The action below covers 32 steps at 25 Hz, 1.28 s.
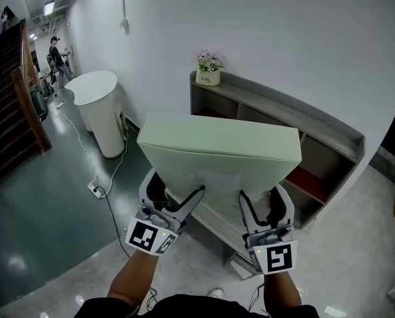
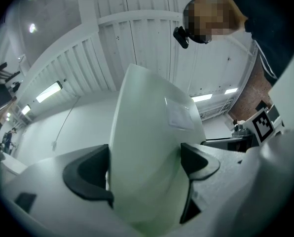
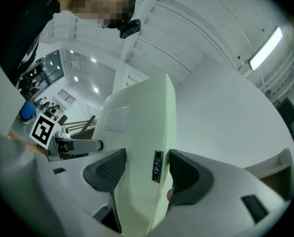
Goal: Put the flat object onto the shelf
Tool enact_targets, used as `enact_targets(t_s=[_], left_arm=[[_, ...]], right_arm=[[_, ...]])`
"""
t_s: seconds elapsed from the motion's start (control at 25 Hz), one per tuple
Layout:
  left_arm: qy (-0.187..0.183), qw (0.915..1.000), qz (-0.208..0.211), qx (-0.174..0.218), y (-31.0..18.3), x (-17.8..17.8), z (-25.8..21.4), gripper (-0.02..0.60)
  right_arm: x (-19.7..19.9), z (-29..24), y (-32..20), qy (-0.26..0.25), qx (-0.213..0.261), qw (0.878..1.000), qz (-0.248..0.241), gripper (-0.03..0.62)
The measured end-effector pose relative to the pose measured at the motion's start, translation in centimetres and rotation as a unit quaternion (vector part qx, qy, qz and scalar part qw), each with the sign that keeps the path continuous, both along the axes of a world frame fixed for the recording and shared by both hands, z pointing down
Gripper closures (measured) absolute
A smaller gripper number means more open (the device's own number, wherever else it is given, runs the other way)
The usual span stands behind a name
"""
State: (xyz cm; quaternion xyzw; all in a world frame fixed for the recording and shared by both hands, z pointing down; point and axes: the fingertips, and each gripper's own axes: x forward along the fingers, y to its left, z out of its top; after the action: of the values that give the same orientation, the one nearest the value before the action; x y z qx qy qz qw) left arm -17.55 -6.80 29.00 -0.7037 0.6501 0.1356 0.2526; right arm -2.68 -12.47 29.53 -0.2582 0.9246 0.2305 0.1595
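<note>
A flat pale-green box (image 1: 217,154) is held up in front of me, tilted, above and in front of the grey shelf unit (image 1: 330,134). My left gripper (image 1: 177,201) is shut on the box's near left edge; the box (image 2: 147,152) fills the gap between its black pads. On the near right edge sits my right gripper (image 1: 258,207), with the box (image 3: 142,142) pressed between its two pads. A white label shows on the box's underside. The box hides the shelf's lower left compartments.
A small pot of pink flowers (image 1: 208,68) stands on the shelf's top at its left end. A white round column table (image 1: 99,108) stands to the left, with a cable and power strip (image 1: 97,189) on the floor. A person (image 1: 56,55) is far down the corridor.
</note>
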Motion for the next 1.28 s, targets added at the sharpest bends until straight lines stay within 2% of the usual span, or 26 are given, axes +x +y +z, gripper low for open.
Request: enact_targets(t_s=[0.16, 0.32, 0.48, 0.76, 1.0, 1.28], left_arm=[[-0.002, 0.9999, 0.015, -0.001, -3.7, 1.5, 0.0, 0.13], [0.003, 0.9995, 0.032, -0.001, -7.1, 2.7, -0.1, 0.13], [0.002, 0.9989, 0.047, -0.001, -9.8, 3.6, -0.3, 0.13], [0.004, 0.9973, 0.072, 0.016, -14.1, 5.1, -1.7, 0.13], [0.008, 0.993, 0.113, 0.034, -18.0, 5.5, -2.7, 0.13], [0.007, 0.9835, 0.177, 0.037, -26.5, 5.5, -5.6, 0.13]], right_arm=[[1.7, 0.0, -3.2, 0.005, -0.003, 1.0, 0.018, 0.309], [3.2, -1.2, -5.9, -0.024, -0.002, 0.999, 0.03, 0.307], [4.2, -1.5, -8.3, -0.026, 0.002, 0.999, 0.039, 0.307], [6.0, -3.2, -11.8, -0.03, 0.019, 0.998, 0.059, 0.306], [6.6, -4.5, -14.2, -0.03, 0.043, 0.994, 0.092, 0.306], [6.6, -7.3, -20.9, -0.034, 0.051, 0.986, 0.154, 0.301]])
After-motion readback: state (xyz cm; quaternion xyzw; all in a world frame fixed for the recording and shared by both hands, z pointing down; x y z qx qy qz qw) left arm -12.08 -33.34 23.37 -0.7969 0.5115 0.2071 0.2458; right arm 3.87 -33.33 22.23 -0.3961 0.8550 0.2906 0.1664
